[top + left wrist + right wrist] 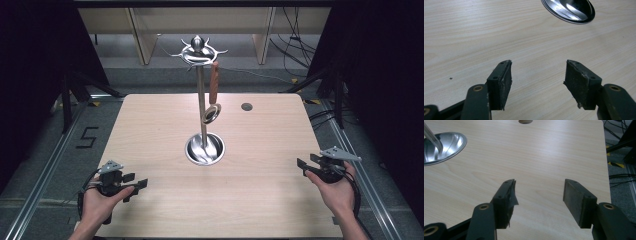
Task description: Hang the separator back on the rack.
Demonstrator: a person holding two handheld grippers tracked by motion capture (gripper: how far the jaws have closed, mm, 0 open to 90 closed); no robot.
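Standing at table centre was a steel stand [201, 100]; a spoon [213, 95] hung at its 3 o'clock. Left gripper [131, 187] and right gripper [306, 167] were held spread, empty. Lifting upward off the hook was judged advisable.

rack [202, 100] stands mid-table [150, 130] — spoon [213, 95] hangs on its right.
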